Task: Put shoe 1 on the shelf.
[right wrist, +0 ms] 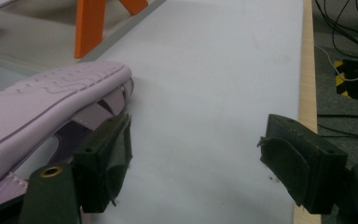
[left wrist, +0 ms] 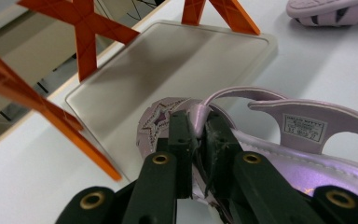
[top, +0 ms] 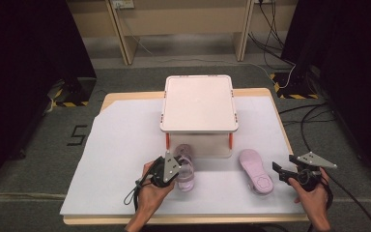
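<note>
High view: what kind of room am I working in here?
Probably a lab or test bay: a white-covered wooden table on grey carpet, loose black cables on the floor, and yellow-black hazard tape.

Bare counter (top: 125,145) lies open left and front of the two-tier rack (top: 199,104), whose orange legs (top: 167,140) hem the low shelf, while two pink sandals (top: 256,171) crowd its front.

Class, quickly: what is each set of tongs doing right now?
Left tongs: shut on the strap of the upright lilac sandal.
Right tongs: open, holding nothing, beside the overturned lilac sandal.
</note>
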